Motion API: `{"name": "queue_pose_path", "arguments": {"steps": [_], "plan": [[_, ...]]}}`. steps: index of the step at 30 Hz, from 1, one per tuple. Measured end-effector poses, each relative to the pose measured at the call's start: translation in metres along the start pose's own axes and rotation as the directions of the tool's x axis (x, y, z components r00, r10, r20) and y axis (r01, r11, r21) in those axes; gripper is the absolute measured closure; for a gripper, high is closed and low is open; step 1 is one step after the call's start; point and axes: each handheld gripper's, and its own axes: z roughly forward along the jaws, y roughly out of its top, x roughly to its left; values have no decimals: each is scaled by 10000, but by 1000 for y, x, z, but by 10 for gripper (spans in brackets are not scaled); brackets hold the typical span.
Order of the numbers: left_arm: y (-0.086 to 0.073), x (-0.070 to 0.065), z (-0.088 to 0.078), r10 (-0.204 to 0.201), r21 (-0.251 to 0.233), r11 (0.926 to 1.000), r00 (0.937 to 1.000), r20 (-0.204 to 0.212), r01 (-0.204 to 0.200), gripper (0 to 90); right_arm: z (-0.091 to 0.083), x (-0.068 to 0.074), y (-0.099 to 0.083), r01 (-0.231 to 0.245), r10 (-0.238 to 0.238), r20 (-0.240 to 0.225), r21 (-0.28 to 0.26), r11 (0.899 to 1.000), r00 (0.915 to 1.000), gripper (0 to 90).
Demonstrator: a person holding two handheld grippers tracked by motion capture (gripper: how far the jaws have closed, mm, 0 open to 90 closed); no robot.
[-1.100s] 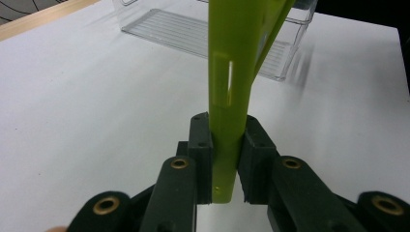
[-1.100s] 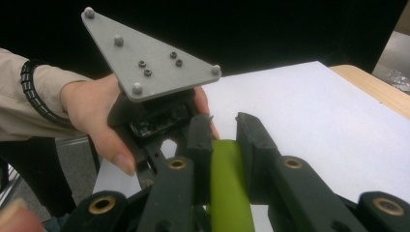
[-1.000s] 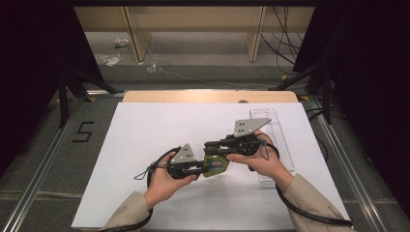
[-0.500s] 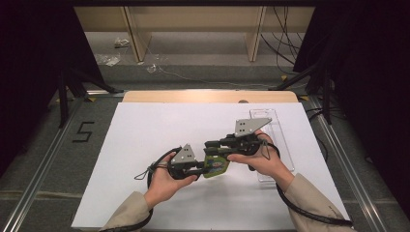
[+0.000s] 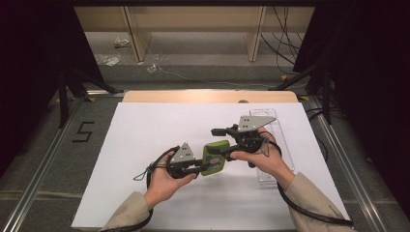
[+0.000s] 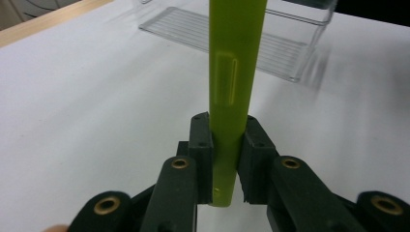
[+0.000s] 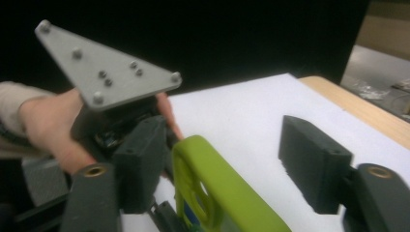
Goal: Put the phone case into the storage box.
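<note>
My left gripper (image 5: 197,169): clenched on the near edge of the green case (image 5: 215,157), held above the white table (image 5: 145,145). My right gripper (image 5: 223,144): jaws just opened, straddling the case's far end, pads clear. Beyond: clear plastic tray (image 5: 278,145), right side.

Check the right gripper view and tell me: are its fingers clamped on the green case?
No: the right gripper stands open, with a clear gap between the green case and its far finger.
</note>
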Motion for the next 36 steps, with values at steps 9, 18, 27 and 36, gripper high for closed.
{"name": "queue_pose_path", "arguments": {"steps": [9,18,27,36], "plan": [[0,4,-5,-687,-324,9973,9909,-1156,654,773,-4,-4,-1,-388,453,1000,-658,9971,9940,206],[0,5,-10,-1370,-704,9896,9703,-1993,1252,772,-2,-5,-7,-546,683,1753,-816,9952,9821,160],[0,5,-12,-1537,-756,9873,9624,-2241,1400,771,1,-3,-9,-532,715,2176,-888,9946,9734,123],[1,4,-11,-1590,-727,9866,9610,-2261,1461,772,4,-1,-10,-597,792,2259,-916,9940,9709,106]]}}
